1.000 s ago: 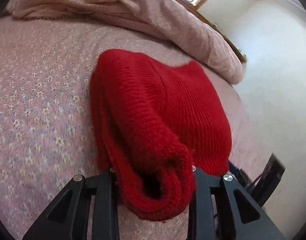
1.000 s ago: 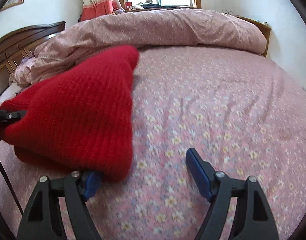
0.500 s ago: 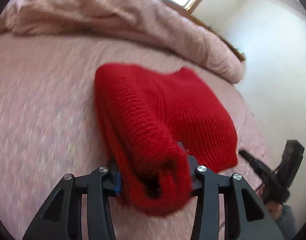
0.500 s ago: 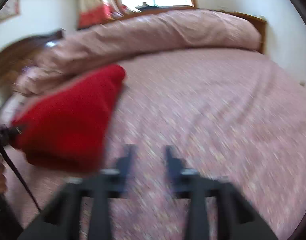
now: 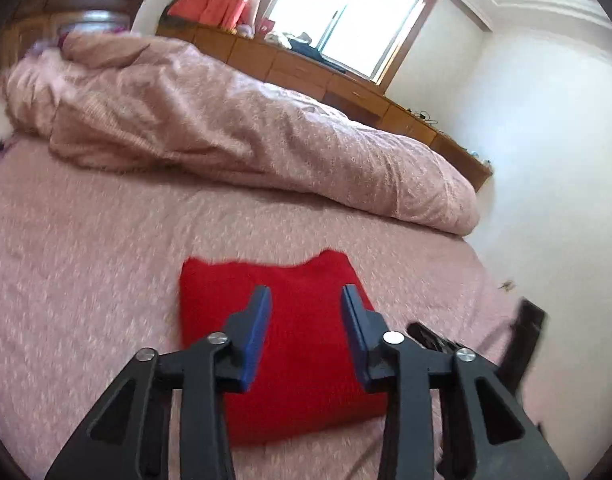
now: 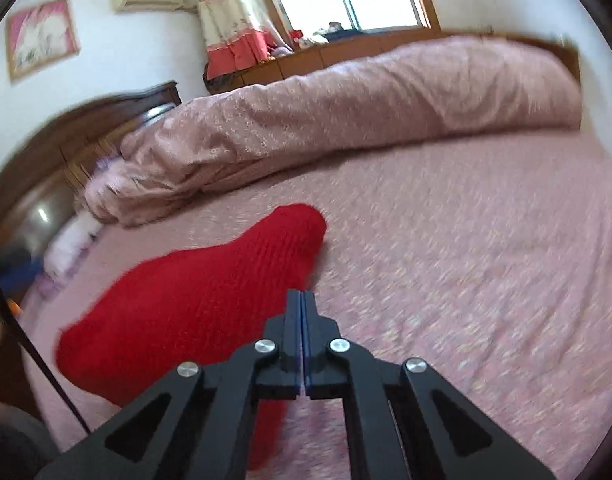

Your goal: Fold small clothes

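A red knitted garment [image 5: 301,344] lies folded flat on the pink floral bed sheet [image 5: 85,280]. My left gripper [image 5: 306,294] is open and empty, raised above the garment's near part. In the right wrist view the same garment [image 6: 193,304] lies to the left. My right gripper [image 6: 301,294] is shut with its blue pads pressed together and nothing between them, raised above the garment's right edge.
A rolled pink duvet [image 5: 233,128] lies along the far side of the bed [image 6: 386,104]. A dark wooden headboard [image 6: 65,152] stands at the left. A wooden window ledge [image 5: 346,80] runs behind. The right gripper's black body [image 5: 526,332] shows at the right.
My left gripper let go of the red garment, opened and lifted back. My right gripper closed from wide open and pulled up and away. The garment now lies flat on the bed.
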Tool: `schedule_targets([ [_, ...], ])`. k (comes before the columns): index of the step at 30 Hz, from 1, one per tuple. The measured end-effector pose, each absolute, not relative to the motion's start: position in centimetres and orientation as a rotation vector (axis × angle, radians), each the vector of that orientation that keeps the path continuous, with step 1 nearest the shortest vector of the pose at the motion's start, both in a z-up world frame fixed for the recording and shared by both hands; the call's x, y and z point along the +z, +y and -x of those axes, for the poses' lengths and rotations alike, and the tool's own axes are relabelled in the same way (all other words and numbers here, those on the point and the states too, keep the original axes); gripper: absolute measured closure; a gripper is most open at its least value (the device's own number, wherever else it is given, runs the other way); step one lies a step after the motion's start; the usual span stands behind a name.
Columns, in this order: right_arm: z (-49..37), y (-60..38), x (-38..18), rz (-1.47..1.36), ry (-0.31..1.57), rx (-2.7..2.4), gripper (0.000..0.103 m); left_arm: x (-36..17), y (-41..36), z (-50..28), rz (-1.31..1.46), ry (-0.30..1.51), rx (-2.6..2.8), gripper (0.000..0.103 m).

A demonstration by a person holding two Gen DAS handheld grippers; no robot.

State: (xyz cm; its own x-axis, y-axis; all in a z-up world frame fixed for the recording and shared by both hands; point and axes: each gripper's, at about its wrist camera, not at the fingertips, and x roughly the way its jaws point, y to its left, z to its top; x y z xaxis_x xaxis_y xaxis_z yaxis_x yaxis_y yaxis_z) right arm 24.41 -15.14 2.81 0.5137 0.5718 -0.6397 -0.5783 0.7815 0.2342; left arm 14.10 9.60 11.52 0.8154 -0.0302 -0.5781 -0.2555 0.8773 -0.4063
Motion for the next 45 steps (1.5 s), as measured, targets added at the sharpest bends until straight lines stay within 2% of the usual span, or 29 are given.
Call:
schedule_targets([
  [4, -23.3, -14.5, 4.5, 0.057, 0.742, 0.673, 0.102, 9.0, 8.2, -17.0, 0.402, 0.682, 0.154, 0.085],
  [10, -21.6, -12.4, 5.4, -0.022, 0.694, 0.862, 0.102, 4.0, 7.0, -16.3, 0.367, 0.743, 0.146, 0.089],
  [13, -20.7, -10.9, 4.4, 0.024, 0.708, 0.904, 0.102, 2.8, 7.4, -16.1, 0.365, 0.728, 0.157, 0.089],
  [17, -21.0, -9.3, 0.3, 0.072, 0.806, 0.952, 0.103, 0.1, 7.2, -17.0, 0.309, 0.833, 0.2, 0.089],
  [19, -21.0, -9.3, -1.3, 0.06, 0.803, 0.973, 0.103, 0.1, 6.7, -16.9, 0.276, 0.825, 0.208, 0.089],
  [28, -19.3, -8.4, 0.9, 0.171, 0.765, 0.91, 0.103, 0.0, 6.7, -15.9, 0.318, 0.81, 0.197, 0.089],
  [31, -20.2, -8.9, -1.1, 0.132, 0.81, 0.919, 0.103, -0.3, 6.5, -15.8, 0.33, 0.809, 0.224, 0.089],
  [36, -20.5, -8.8, -0.6, 0.145, 0.827, 0.92, 0.103, 0.0, 5.9, -15.2, 0.29, 0.774, 0.215, 0.089],
  [45, -20.5, -8.5, -0.9, 0.182, 0.862, 0.899, 0.103, 0.2, 7.6, -15.5, 0.396, 0.823, 0.171, 0.089],
])
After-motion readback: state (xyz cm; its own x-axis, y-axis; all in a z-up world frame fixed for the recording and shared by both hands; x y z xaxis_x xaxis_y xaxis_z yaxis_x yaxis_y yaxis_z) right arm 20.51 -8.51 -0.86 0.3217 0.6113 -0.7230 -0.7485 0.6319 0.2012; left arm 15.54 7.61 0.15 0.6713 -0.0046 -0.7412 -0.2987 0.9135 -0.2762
